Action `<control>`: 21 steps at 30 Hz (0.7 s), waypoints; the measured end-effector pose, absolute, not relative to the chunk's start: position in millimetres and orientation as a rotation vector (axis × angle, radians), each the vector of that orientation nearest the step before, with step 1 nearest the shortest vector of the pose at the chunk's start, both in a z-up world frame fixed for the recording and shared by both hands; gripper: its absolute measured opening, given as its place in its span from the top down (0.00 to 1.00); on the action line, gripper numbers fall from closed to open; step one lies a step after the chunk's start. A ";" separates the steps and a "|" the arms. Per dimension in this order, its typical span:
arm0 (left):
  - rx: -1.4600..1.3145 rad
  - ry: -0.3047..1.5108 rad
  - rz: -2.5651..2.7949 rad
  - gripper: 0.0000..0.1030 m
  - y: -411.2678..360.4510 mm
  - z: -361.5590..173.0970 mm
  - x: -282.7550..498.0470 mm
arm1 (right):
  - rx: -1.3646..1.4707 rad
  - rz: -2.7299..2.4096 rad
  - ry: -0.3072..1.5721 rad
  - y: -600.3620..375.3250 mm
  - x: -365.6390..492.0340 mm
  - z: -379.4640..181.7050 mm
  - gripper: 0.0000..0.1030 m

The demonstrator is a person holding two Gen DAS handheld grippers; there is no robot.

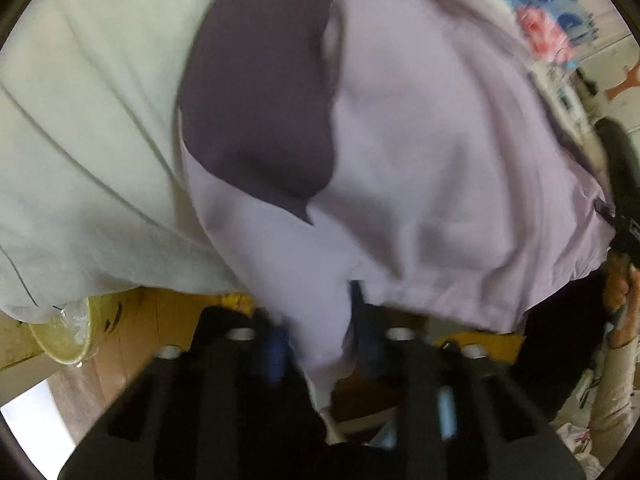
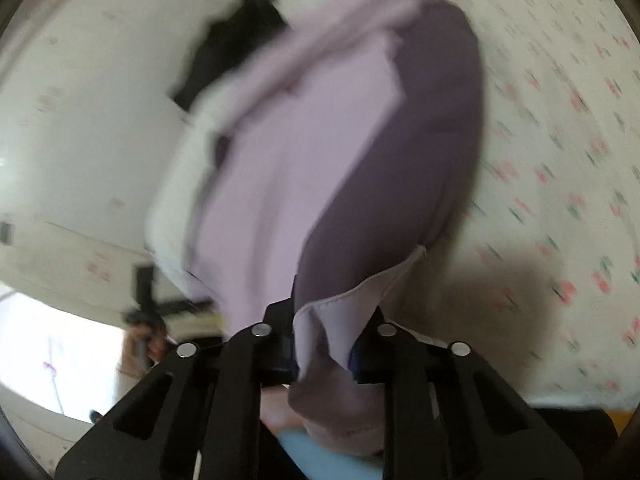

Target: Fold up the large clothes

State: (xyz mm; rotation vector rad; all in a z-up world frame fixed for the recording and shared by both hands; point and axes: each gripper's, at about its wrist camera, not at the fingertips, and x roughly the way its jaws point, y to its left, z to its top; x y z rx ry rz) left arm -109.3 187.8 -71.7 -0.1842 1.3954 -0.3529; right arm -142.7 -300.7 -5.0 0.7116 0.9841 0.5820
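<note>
A large garment in light lilac with dark purple panels [image 1: 400,140] hangs in front of the left wrist camera. My left gripper [image 1: 320,336] is shut on a fold of its lilac edge. The other gripper shows at the right edge of this view [image 1: 618,184], held by a hand. In the right wrist view the same garment [image 2: 320,152] stretches away from the camera. My right gripper [image 2: 324,340] is shut on its hemmed lilac edge. Both views are blurred by motion.
A pale green-white sheet [image 1: 80,140] lies at the left. A white floral-print sheet [image 2: 560,160] covers the surface at the right. A yellow round container [image 1: 68,332] and wooden floor sit below. Colourful packages [image 1: 548,12] stand at the back.
</note>
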 end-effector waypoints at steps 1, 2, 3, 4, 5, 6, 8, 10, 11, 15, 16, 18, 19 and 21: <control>-0.241 1.347 -0.371 0.80 193.4 -56.7 -110.2 | 0.731 0.597 0.930 -302.8 -141.7 8.5 0.86; -0.292 1.303 -0.381 0.81 199.7 -41.6 -110.5 | 0.749 0.612 0.884 -305.3 -141.1 21.8 0.86; -0.332 1.261 -0.389 0.82 205.2 -27.9 -110.4 | 0.766 0.623 0.830 -307.6 -139.1 41.0 0.87; -0.370 1.213 -0.399 0.82 210.7 -12.4 -111.0 | 0.776 0.628 0.791 -310.0 -137.8 56.2 0.87; -0.416 1.156 -0.415 0.82 216.4 7.5 -112.0 | 0.788 0.635 0.743 -313.6 -133.7 75.8 0.87; -0.450 1.110 -0.429 0.82 221.5 22.8 -113.3 | 0.792 0.642 0.712 -316.9 -132.4 91.0 0.87; -0.509 1.025 -0.450 0.82 230.0 55.0 -115.6 | 0.786 0.647 0.669 -323.1 -132.2 117.1 0.87; -0.534 0.975 -0.456 0.82 238.6 74.0 -115.6 | 0.779 0.647 0.652 -325.7 -132.5 134.2 0.87; -0.558 0.954 -0.461 0.82 245.2 80.2 -118.7 | 0.781 0.649 0.653 -327.4 -133.8 137.1 0.87; -0.600 0.945 -0.481 0.84 258.0 72.1 -142.2 | 0.801 0.671 0.700 -322.5 -153.9 123.1 0.87; -0.599 0.955 -0.489 0.84 258.0 65.9 -148.2 | 0.791 0.670 0.711 -323.5 -162.3 116.6 0.87; -0.600 0.994 -0.516 0.84 256.7 49.2 -166.0 | 0.800 0.660 0.744 -333.3 -192.3 92.1 0.87; -0.563 1.037 -0.538 0.84 252.3 35.2 -177.1 | 0.782 0.641 0.776 -337.8 -207.5 75.0 0.87; -0.496 1.120 -0.538 0.84 247.1 8.4 -188.8 | 0.731 0.610 0.899 -345.4 -223.6 40.5 0.84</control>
